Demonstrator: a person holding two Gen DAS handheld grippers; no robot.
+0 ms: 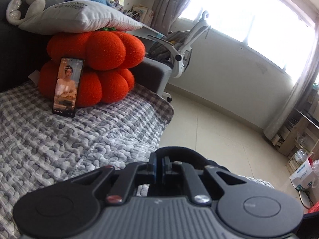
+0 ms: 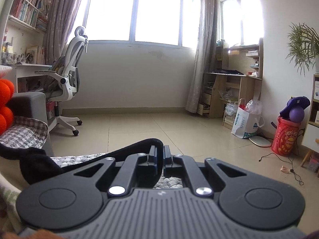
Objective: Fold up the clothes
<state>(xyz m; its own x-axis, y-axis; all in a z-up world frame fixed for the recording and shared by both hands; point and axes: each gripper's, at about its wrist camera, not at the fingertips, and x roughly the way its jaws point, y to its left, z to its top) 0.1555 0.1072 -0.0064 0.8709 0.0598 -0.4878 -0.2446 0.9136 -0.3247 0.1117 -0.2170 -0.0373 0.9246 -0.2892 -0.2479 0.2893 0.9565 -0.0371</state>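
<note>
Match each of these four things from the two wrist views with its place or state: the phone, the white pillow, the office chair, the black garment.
Things:
1. phone
2. white pillow
3. office chair
4. black garment

Places or states:
A. pinched in both sets of gripper fingers
B. stands on the tiled floor by the desk
C. lies on top of the orange cushions
D. leans upright against the orange cushions, screen lit

Pairs: 1-D, 2-C, 3-B, 4-A
</note>
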